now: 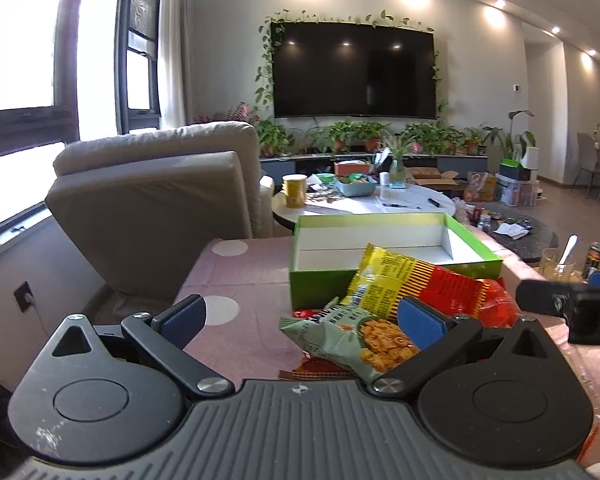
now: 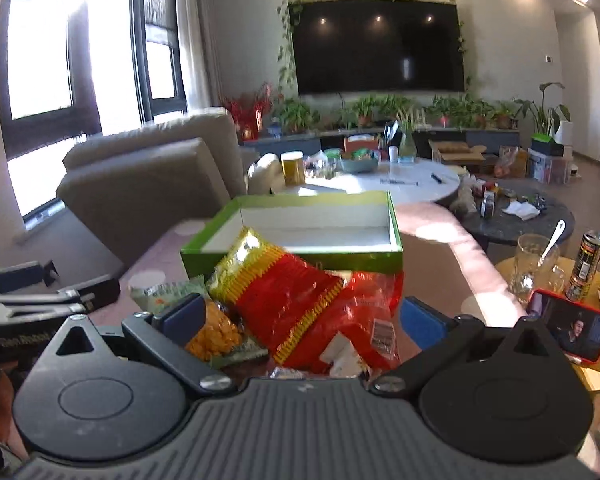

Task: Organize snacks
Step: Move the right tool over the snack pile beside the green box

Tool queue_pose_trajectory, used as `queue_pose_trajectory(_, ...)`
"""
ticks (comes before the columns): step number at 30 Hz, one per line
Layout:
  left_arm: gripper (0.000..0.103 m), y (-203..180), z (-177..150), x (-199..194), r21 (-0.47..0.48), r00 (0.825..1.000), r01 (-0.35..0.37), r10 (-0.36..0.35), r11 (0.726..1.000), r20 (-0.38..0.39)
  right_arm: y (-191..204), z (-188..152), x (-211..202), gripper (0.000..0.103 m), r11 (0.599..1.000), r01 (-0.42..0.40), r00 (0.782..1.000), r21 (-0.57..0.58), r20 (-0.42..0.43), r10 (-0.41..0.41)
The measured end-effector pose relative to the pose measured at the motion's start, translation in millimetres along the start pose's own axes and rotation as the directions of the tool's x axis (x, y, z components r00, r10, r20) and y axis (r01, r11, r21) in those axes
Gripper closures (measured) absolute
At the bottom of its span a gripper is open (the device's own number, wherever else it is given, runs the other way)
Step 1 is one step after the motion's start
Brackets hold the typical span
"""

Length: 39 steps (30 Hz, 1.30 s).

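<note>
A: Well, where do the snacks lie against the two grippers?

B: They make one heap on the pink dotted cloth (image 1: 236,280), right ahead of both tools. The left gripper (image 1: 300,320) has its blue pads spread wide and grips nothing; the pale green packet (image 1: 352,340) lies just inside its right pad, and I can't tell whether it touches it.

A: And the other one?

B: The right gripper (image 2: 302,318) is likewise spread wide with nothing clamped. The yellow-and-red packet (image 2: 284,284) and the clear red bag (image 2: 364,320) lie between its fingers, and the pale green packet shows at its left pad. Each tool shows at the edge of the other's view, so they sit side by side.

A: What about containers?

B: The green box (image 2: 292,254) sits just behind the heap, open-topped, white inside. What shows of its inside holds nothing, though the packets hide its near wall. The yellow end of the striped packet leans up against that wall.

A: Anything beside it?

B: A glass (image 2: 534,260) with a spoon standing in it, a can (image 2: 586,266) and a red phone (image 2: 570,330) on a small wooden table to the right.
</note>
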State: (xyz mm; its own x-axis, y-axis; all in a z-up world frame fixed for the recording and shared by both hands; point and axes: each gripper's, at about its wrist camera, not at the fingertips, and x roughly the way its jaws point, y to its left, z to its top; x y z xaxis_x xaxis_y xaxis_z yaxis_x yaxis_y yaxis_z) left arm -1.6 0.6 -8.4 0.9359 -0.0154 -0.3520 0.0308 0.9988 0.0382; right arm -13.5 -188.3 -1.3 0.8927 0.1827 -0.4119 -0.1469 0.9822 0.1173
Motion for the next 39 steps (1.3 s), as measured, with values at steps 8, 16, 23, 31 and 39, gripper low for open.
queue_pose_trajectory(8, 0.000, -4.5, -2.7, 1.2, 0.040, 1.000, -0.017, 0.017, 0.999, -0.013, -2.4, 3.5, 6.3, 0.015, 0.998, 0.007, 1.000, 0.066, -0.027, -0.005)
queue_pose_trajectory(16, 0.001, 1.8, -2.1, -0.6, -0.030, 1.000, -0.008, 0.008, 1.000, 0.002, -1.3, 1.2, 2.6, 0.015, 0.998, -0.016, 1.000, 0.060, -0.007, 0.017)
queue_pose_trajectory(23, 0.001, 1.0, -2.4, -2.8, -0.029, 0.999, -0.011, 0.012, 1.000, 0.042, -3.0, -0.2, 6.7, 0.015, 0.996, -0.028, 0.998, 0.080, -0.047, 0.032)
queue_pose_trajectory(31, 0.001, 0.5, -2.0, 0.6, -0.024, 1.000, 0.005, -0.006, 1.000, -0.017, 1.4, -3.3, 4.0, 0.015, 0.997, -0.055, 0.997, 0.062, -0.048, 0.058)
queue_pose_trajectory(39, 0.001, 3.1, -3.1, -0.3, -0.024, 1.000, 0.010, -0.011, 1.000, -0.023, 1.9, -3.6, 4.1, 0.015, 0.997, -0.054, 0.997, 0.060, -0.046, 0.057)
